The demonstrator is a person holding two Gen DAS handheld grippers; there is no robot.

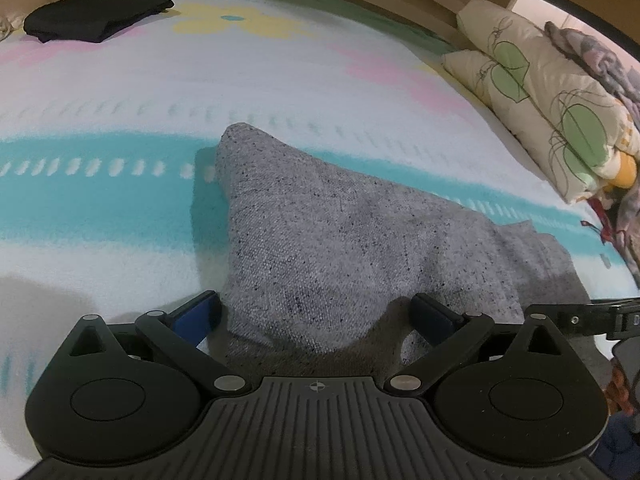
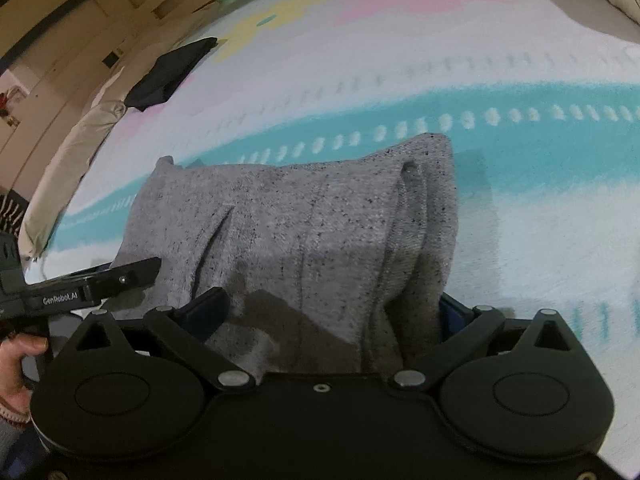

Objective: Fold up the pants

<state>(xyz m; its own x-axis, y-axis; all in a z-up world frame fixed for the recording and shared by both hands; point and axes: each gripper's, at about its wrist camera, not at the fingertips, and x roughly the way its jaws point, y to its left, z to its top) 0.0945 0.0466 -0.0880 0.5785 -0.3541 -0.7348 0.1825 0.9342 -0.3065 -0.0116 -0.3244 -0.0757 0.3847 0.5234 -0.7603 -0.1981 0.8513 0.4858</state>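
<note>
Speckled grey knit pants [image 1: 320, 232] lie folded in a rumpled bundle on the patterned bedspread [image 1: 100, 208].

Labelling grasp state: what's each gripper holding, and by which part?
Neither visibly clamps. The left gripper and right gripper stand open, fingers straddling the near edge of the grey pants; fabric lies between the jaws, ungripped.

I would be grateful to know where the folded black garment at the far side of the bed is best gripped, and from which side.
I would take the folded black garment at a near corner of its thick, layered edge, coming in low from the front over the bedspread. It lies flat, so pinching the stacked edge should catch all layers together.
</note>
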